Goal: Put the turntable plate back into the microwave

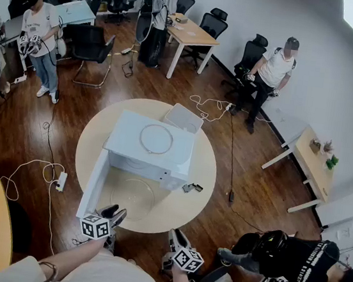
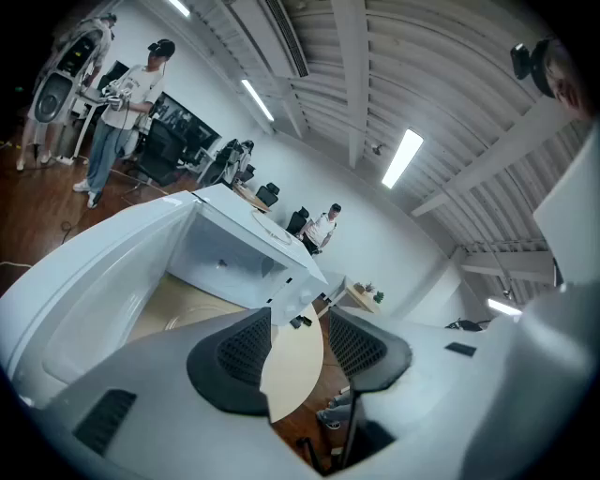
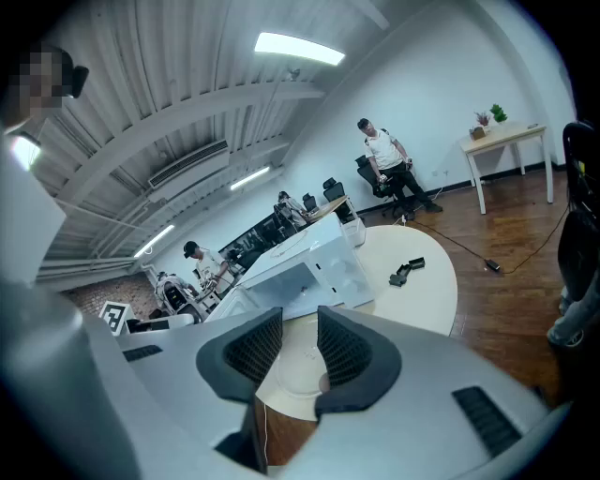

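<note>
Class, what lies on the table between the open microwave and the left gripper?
The clear turntable plate lies flat there, before the microwave and short of the left gripper; the head view shows it.

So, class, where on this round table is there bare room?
Bare: the right of the round table, between microwave and rim, past the small black item. Crowded: in front of the microwave, glass plate beside open door; white bin behind.

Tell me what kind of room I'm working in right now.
Probably an open office used as a recording lab: office chairs and desks round the edges, and a white microwave on a round table mid-floor.
</note>
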A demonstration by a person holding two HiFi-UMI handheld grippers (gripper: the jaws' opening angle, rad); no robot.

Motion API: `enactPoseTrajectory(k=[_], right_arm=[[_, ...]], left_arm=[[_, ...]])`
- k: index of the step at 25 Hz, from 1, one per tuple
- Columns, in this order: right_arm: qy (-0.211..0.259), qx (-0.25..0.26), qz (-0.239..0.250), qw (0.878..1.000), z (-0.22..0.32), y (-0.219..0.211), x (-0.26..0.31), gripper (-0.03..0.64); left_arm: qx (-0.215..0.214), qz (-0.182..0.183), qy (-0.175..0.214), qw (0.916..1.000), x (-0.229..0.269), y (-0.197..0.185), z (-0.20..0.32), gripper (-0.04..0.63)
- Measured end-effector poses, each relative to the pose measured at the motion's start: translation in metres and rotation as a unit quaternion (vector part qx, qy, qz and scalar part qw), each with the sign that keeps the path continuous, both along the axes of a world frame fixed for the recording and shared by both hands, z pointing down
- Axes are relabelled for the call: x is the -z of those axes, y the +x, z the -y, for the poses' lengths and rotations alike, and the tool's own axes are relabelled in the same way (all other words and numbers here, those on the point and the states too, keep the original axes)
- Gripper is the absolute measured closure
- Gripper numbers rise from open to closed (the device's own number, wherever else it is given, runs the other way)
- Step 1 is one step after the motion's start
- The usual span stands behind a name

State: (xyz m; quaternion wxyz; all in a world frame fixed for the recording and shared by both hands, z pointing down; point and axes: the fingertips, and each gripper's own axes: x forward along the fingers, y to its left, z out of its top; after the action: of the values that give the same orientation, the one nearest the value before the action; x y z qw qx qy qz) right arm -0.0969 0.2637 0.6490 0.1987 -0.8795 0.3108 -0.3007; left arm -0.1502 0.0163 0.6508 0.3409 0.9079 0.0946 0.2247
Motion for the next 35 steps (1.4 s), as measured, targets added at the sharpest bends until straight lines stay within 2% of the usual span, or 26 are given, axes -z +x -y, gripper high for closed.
enactPoseTrajectory(k=[7, 19, 27, 35], right_arm=[[-0.017, -0.013, 0.011, 1.000, 0.021, 0.011, -0.014, 0.517], [-0.045, -0.031, 0.009, 0.998, 0.057, 0.038, -0.024, 0.517], [-0.066, -0.018, 0.028, 0.997, 0.060, 0.041, -0.038, 0.517], [-0.103, 0.050, 0.032, 0.993, 0.072, 0.071, -0.067, 0.517]], left_arm=[[-0.014, 0.012, -0.001, 0.9998, -0.007, 0.014, 0.023, 0.405], [-0.054, -0.004, -0.006, 0.9985, -0.008, 0.036, 0.050, 0.405], [-0.029, 0.008, -0.012, 0.9995, -0.013, 0.032, 0.065, 0.405], [0.014, 0.026, 0.000, 0.9996, -0.029, 0.041, 0.069, 0.405]])
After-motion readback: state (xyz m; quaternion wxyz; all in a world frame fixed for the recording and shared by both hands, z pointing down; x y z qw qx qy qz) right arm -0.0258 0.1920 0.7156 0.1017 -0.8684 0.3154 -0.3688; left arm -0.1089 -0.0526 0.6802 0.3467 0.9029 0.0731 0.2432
